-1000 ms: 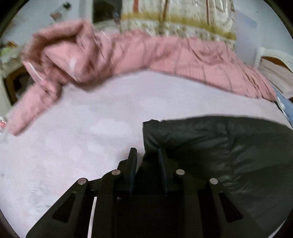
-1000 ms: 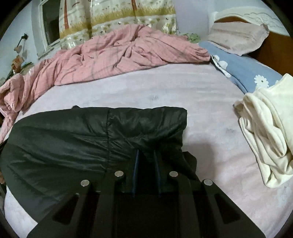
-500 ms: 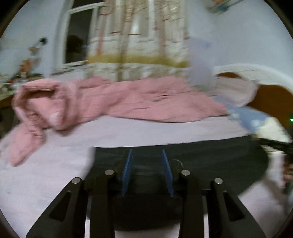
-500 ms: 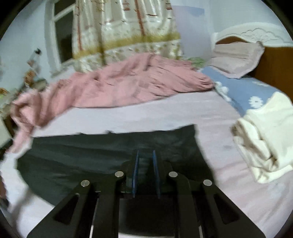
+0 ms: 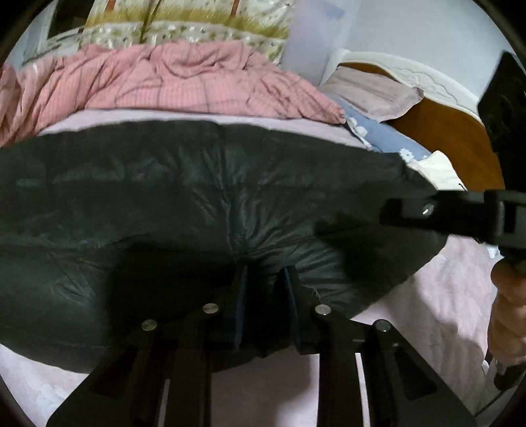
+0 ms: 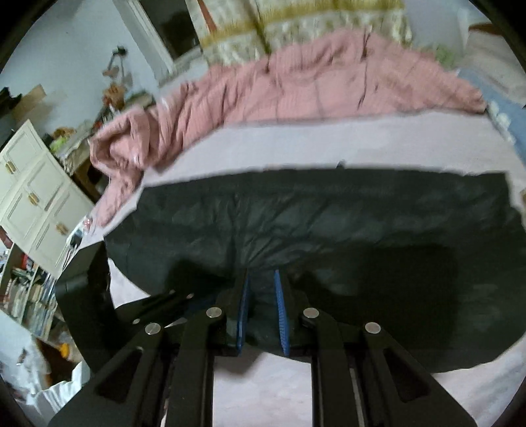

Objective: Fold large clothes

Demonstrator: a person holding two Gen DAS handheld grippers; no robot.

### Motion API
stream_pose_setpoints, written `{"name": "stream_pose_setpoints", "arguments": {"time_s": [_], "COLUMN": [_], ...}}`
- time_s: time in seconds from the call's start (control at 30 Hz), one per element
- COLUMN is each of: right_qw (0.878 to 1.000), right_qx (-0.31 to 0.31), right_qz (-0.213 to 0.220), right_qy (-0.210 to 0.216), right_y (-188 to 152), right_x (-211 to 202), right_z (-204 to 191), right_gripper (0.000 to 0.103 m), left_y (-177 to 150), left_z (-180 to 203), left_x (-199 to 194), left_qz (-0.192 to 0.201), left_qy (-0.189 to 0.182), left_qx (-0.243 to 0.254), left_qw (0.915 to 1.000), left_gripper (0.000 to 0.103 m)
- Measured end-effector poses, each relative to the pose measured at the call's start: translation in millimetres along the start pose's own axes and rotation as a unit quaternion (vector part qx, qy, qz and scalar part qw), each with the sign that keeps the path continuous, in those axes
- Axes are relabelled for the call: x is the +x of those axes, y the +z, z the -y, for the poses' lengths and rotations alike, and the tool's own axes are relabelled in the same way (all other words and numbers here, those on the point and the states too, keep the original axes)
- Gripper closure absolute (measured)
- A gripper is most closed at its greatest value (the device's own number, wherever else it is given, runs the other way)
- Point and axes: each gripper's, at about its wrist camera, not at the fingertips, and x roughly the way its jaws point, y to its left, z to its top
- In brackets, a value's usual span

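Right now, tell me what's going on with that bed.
A person is folding a dark jacket on the bed, a gripper in each hand. The left gripper has a bunch of jacket between its closing jaws; the right gripper is shut on another part. A pink quilt lies heaped behind.

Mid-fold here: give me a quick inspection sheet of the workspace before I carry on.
Surface: pink bedsheet, mostly bare beyond the garment.
Job's things: dark puffer jacket, spread wide across the bed.
Clutter: pink blanket bunched along the far edge; cream cloth and pillows by the headboard.
Grippers: left tool closing, jacket fabric between its jaws; right tool shut on jacket fabric.
Cables: nothing seen.
Surroundings: curtain, white cabinet, cluttered shelves.
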Motion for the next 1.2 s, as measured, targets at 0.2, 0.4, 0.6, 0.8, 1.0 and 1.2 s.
{"name": "stream_pose_setpoints", "arguments": {"time_s": [0.2, 0.4, 0.6, 0.8, 1.0, 1.2], "right_qw": [0.996, 0.994, 0.992, 0.989, 0.997, 0.993], "right_qx": [0.023, 0.035, 0.088, 0.106, 0.069, 0.033], "right_qz": [-0.082, -0.091, -0.077, -0.079, 0.019, 0.104], "right_qy": [-0.012, -0.051, -0.052, -0.058, -0.043, -0.039], "right_y": [10, 29, 71, 98, 94, 21], "right_x": [58, 96, 124, 148, 77, -27], "right_z": [0, 1, 27, 40, 33, 26], "right_gripper": [0.086, 0.087, 0.090, 0.091, 0.090, 0.051], "left_y": [-13, -16, -17, -18, -20, -18], "left_z": [9, -2, -2, 0, 2, 2], "left_x": [2, 6, 7, 5, 2, 3], "left_qz": [0.006, 0.002, 0.003, 0.006, 0.011, 0.010], "left_qy": [0.015, -0.002, -0.001, -0.001, 0.008, 0.012], "left_qx": [0.007, -0.025, -0.030, -0.029, -0.017, -0.016], "left_qw": [0.9998, 0.9997, 0.9995, 0.9996, 0.9998, 0.9998], "left_gripper": [0.079, 0.079, 0.079, 0.079, 0.079, 0.078]}}
